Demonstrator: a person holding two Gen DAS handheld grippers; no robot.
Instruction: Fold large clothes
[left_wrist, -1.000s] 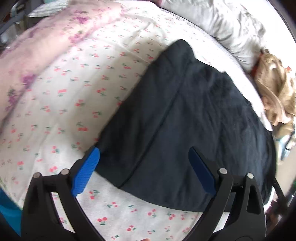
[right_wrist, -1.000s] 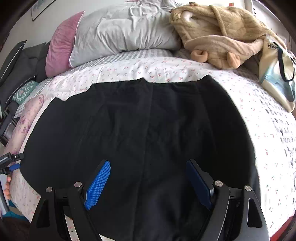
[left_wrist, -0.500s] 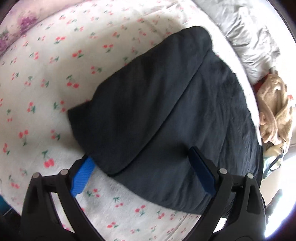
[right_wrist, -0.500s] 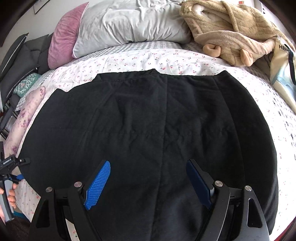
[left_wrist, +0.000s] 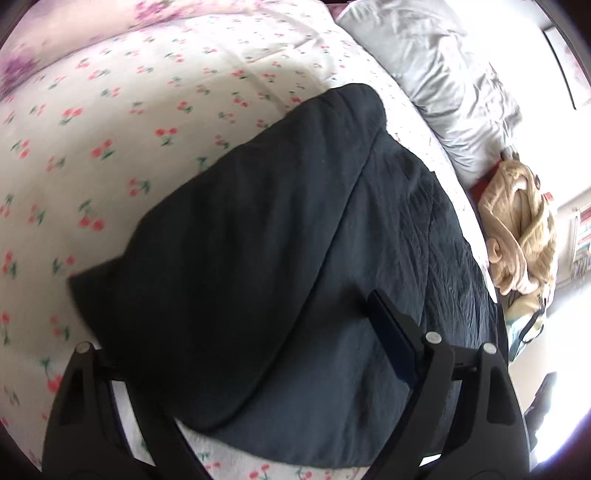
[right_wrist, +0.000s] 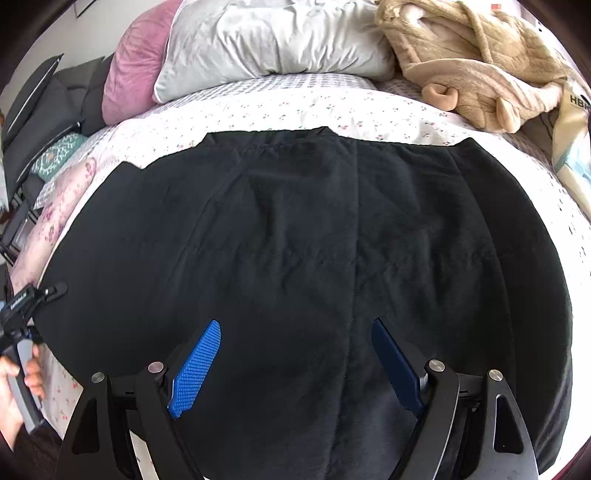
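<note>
Black garment (right_wrist: 314, 240) (spread flat); left tool (left_wrist: 258, 354) closing around its corner, right tool (right_wrist: 295, 365) spread.

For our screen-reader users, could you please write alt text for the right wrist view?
A black garment lies spread flat on a cherry-print bedspread, with the right claw open just above its near edge. A grey pillow, pink pillow and tan plush robe line the headboard end.
</note>
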